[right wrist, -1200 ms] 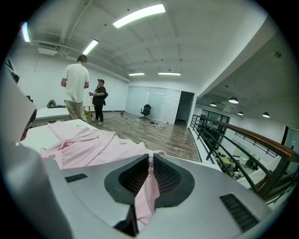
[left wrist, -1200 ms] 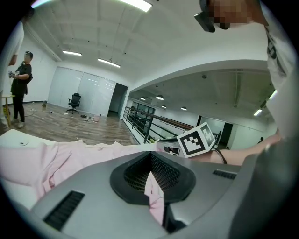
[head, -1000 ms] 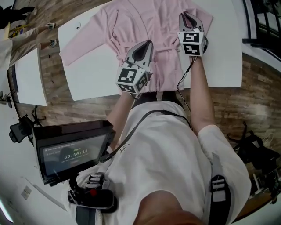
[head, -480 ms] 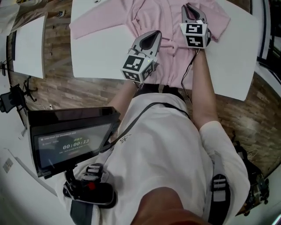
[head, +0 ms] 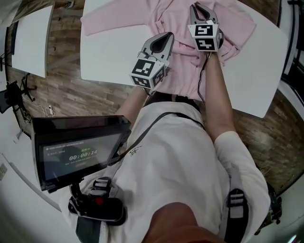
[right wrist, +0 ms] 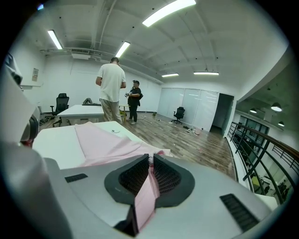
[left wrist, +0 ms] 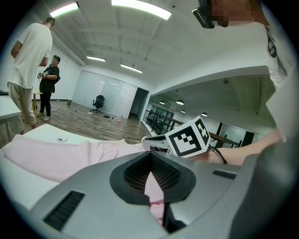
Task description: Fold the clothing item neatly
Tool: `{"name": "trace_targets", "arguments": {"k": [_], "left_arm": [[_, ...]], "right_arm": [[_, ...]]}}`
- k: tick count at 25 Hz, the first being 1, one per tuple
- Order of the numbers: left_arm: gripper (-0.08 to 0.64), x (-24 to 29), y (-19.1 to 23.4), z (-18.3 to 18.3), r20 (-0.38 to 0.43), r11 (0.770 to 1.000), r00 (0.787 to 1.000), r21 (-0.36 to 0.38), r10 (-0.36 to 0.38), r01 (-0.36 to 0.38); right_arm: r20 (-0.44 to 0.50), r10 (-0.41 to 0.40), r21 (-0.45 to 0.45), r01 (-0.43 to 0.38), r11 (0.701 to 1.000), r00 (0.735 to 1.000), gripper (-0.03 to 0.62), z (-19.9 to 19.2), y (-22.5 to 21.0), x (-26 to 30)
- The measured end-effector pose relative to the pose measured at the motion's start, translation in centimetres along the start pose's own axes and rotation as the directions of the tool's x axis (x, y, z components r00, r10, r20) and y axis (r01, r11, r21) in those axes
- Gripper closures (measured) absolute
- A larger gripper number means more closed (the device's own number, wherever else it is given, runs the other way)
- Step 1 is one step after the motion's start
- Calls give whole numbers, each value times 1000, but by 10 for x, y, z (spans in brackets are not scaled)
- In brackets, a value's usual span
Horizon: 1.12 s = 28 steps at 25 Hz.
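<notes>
White worktop (head: 109, 57) over wood floor (head: 61, 97), seen from above. Pink garment (head: 161, 19) lies on the worktop, one sleeve spread flat to the left, its right side bunched. Left hand-held gripper (head: 166, 37) is pressed together on a thin pinch of the garment near its middle. Right hand-held gripper (head: 199, 7) pinches a thicker fold of the garment, farther from the person, beside the bunched part. Two people (right wrist: 114, 88) stand by a far table (right wrist: 84, 109) in the right gripper view.
</notes>
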<state>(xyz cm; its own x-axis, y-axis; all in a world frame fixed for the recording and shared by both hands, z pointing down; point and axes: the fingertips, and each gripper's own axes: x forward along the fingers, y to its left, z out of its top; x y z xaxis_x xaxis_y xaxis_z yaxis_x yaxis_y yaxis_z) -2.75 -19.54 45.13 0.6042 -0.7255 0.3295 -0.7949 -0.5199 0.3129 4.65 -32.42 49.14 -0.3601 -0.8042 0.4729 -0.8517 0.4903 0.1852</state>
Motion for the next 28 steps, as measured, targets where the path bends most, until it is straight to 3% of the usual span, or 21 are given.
{"name": "trace_targets", "arguments": {"k": [14, 25, 28], "left_arm": [[561, -4, 3, -1, 4, 1000, 1000, -18, 23, -23], [561, -5, 6, -6, -6, 998, 999, -42, 37, -37], [561, -4, 4, -6, -4, 999, 1000, -42, 26, -26]], "right_arm": [[-13, 144, -61, -145, 988, 989, 557, 0, 63, -3], [-113, 225, -95, -236, 967, 968, 555, -36, 89, -2], [-101, 293, -73, -301, 951, 951, 433, -40, 97, -8]]}}
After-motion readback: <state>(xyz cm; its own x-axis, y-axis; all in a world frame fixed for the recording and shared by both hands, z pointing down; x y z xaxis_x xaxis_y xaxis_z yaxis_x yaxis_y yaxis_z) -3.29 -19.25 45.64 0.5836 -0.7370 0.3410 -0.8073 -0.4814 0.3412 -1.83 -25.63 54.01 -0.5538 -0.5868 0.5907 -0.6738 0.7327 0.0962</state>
